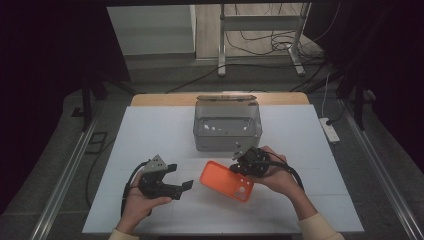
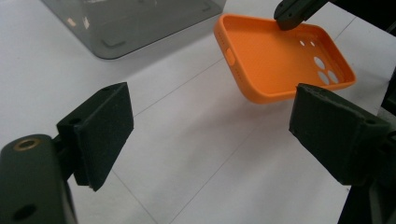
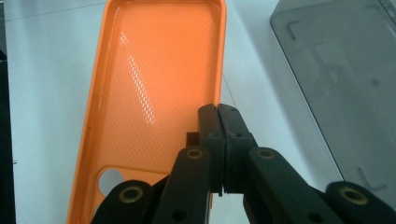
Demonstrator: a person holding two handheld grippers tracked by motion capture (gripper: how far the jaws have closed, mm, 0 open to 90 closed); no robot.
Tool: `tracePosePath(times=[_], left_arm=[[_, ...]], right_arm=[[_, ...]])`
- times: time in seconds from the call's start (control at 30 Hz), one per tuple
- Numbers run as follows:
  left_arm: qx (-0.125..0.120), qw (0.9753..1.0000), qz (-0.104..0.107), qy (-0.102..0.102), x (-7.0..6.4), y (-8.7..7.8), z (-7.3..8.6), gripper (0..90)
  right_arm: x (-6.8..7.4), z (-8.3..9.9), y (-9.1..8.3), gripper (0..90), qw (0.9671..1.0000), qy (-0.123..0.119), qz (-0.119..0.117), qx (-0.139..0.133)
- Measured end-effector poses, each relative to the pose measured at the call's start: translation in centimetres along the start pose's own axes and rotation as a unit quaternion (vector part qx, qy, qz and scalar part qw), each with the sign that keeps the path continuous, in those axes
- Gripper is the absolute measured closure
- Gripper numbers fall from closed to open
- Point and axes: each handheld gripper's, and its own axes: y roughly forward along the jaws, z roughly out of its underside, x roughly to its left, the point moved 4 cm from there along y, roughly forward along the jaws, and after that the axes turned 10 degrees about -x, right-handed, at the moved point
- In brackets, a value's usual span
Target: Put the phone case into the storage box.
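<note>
Where the high view blurs it, right gripper point(image 3: 218, 116) jaws pinching orange phone case point(image 3: 154, 84) rim; left gripper point(image 2: 210, 135) jaws spread.

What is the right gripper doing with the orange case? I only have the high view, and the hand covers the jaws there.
Observer: In the right gripper view, the right gripper has its jaws pressed together on the side wall of the orange phone case.
Operator: Is the case lying flat on the table?
Observer: No. The left gripper view shows the orange phone case tilted with its open side up, and the edge nearer that camera is off the white table.
Operator: And the left gripper?
Observer: The left gripper has its jaws wide apart with nothing between them, and it is short of the case.
</note>
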Motion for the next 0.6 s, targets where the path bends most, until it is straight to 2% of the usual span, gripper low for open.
tracePosePath(times=[0.17,0.27,0.6], left_arm=[[0.014,0.9999,0.008,-0.002,-0.1,0.6,-0.3,14.1],[0.024,0.9996,0.013,0.004,-0.2,1.0,-0.6,14.1],[0.029,0.9991,0.024,0.016,-0.8,2.2,-2.5,15.7]], right_arm=[[0.1,-0.1,-0.2,88.8,1.0000,-0.002,-0.001,-0.005],[0.2,-0.1,-0.3,88.8,1.0000,-0.002,0.001,-0.004],[0.2,-0.3,-0.4,88.8,0.9999,-0.006,0.007,-0.007]])
